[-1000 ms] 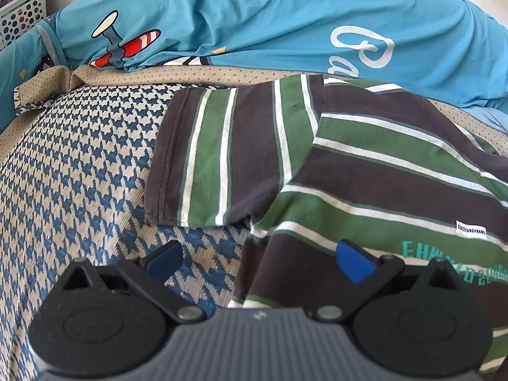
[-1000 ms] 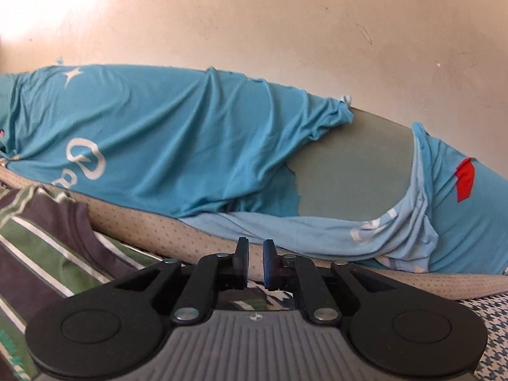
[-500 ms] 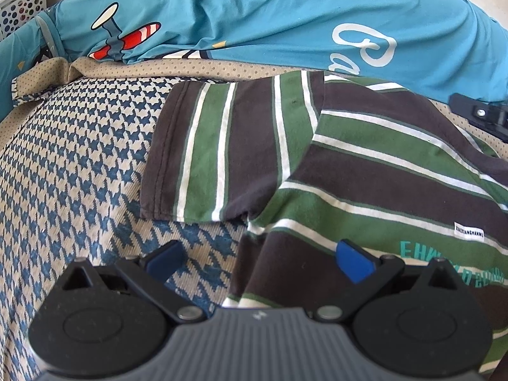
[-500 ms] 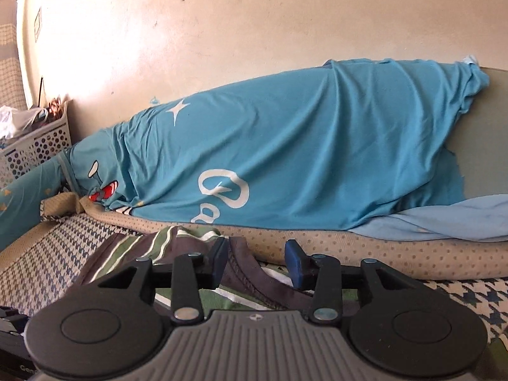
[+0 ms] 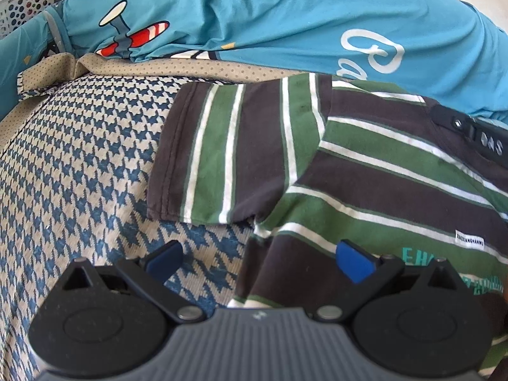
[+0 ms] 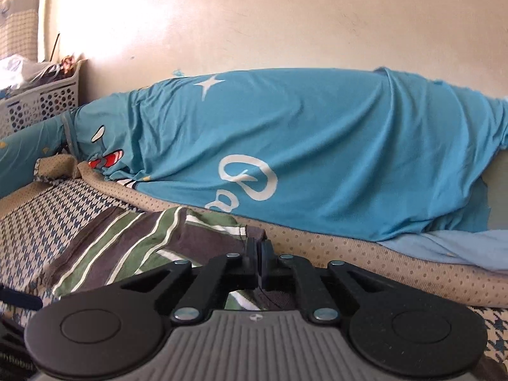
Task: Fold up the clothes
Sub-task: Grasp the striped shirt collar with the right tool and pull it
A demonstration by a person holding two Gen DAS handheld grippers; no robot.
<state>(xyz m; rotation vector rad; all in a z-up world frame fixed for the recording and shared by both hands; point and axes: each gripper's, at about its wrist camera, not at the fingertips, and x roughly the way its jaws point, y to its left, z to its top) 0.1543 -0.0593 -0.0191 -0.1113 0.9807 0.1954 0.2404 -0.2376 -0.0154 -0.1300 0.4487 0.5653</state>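
Note:
A brown, green and white striped T-shirt lies flat on the houndstooth cover, one sleeve spread to the left. Low over the shirt's side edge below that sleeve, my left gripper is open; one blue pad is over the cover and the other over the shirt. My right gripper is shut on the striped T-shirt at its far edge near the neck. One of its black fingers shows at the right edge of the left wrist view.
A turquoise printed shirt is draped over the backrest behind the striped one, with a dotted beige cloth under it. A white laundry basket stands at the far left. A pale wall closes off the back.
My right gripper swung left toward the striped shirt, opened, then shut on its far edge. The left gripper stayed open and barely shifted.

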